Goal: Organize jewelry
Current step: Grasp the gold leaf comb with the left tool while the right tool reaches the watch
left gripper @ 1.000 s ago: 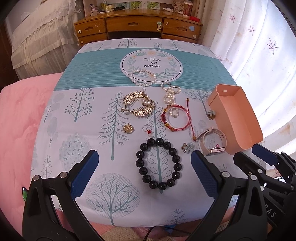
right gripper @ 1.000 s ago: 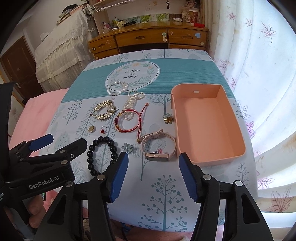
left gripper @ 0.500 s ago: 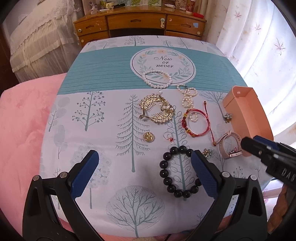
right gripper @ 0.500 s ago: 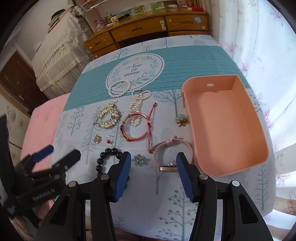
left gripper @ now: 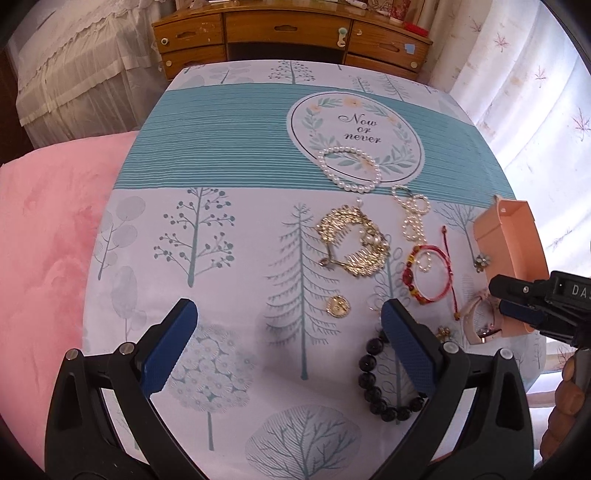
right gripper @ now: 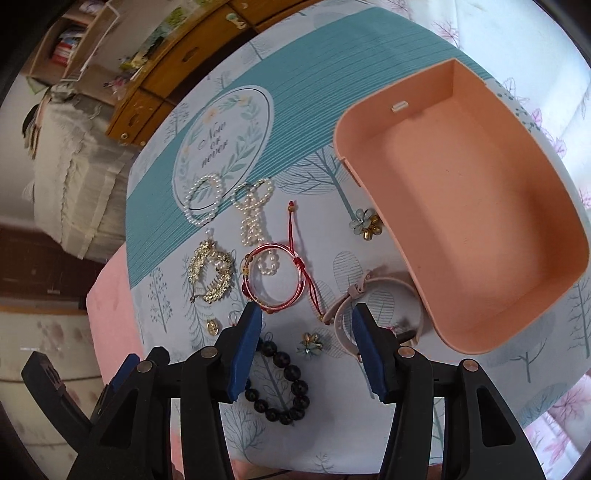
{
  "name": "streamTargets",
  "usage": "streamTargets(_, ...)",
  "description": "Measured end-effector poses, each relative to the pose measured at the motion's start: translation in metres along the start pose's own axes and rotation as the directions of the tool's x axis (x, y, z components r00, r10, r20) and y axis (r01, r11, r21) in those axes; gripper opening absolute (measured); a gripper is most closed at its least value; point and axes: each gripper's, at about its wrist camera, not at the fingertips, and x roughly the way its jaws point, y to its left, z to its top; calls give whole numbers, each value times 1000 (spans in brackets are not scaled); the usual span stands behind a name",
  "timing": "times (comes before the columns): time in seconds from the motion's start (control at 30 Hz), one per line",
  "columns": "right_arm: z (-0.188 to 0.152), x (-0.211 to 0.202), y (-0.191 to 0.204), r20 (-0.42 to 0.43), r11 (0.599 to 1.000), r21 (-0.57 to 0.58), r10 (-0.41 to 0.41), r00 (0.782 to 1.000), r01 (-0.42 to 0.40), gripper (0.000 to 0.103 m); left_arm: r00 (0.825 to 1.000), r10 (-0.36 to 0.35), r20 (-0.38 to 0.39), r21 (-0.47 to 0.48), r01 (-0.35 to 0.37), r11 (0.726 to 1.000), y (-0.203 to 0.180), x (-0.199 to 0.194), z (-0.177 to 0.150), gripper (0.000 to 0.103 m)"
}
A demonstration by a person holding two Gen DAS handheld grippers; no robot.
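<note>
Tree pictures cover the tablecloth (left gripper: 236,258), which has a teal band and a round "Now or never" sign (left gripper: 356,138) at 12 o'clock. Behind the table stands a wooden dresser (left gripper: 288,33), and a pink blanket (left gripper: 44,236) lies at 9 o'clock.

In the right wrist view, the right gripper (right gripper: 306,350) is spread wide and holds nothing. The watch (right gripper: 373,306) lies just past its tips at 1 o'clock, touching the pink tray (right gripper: 461,206) at 2 o'clock. A flower charm (right gripper: 311,343) sits between the fingers. The black bead bracelet (right gripper: 280,387) is under the left finger at 7 o'clock. The red bracelet (right gripper: 275,277) is straight ahead at 12 o'clock.

In the left wrist view, the left gripper (left gripper: 290,347) is also spread wide and holds nothing. Bare cloth lies between its fingers. The gold coin (left gripper: 338,306) is at 1 o'clock, near the right finger. The black bead bracelet (left gripper: 384,384) is partly hidden behind that finger. The gold comb (left gripper: 354,245) is farther out at 1 o'clock.

I count one tray, one watch, one black bead bracelet, one red bracelet, one gold comb, one gold coin and one round pearl bracelet (right gripper: 203,201). One twisted pearl string (right gripper: 255,212) lies beside it, and a small pearl ring (right gripper: 269,263) sits inside the red bracelet. There are two flower charms; the second flower (right gripper: 365,223) touches the tray's side.
</note>
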Motion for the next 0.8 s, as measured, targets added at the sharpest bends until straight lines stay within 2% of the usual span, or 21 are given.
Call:
streamTargets(0.13,1,15,1,-21,997,45,-53,998,54,49,1000,1,-6,10,-1,1000,9,7,5,99)
streamTargets(0.43,5,50,8,-33,984,65,-165,986,167,39,1000,-14,-8,61,14,998,15,18,14,99)
streamTargets(0.63,4,58,20,44,965,-2,-263,964,264,25,998,-54,-34,86,57,995,12,33,25,96)
streamTargets(0.7,2,60,25,80,954,-42,-295,952,298,13,996,-76,-50,88,80,993,10,41,29,89)
streamTargets(0.8,-2,59,24,101,954,-82,-281,954,289,8,990,-116,-81,93,123,988,6,55,31,83)
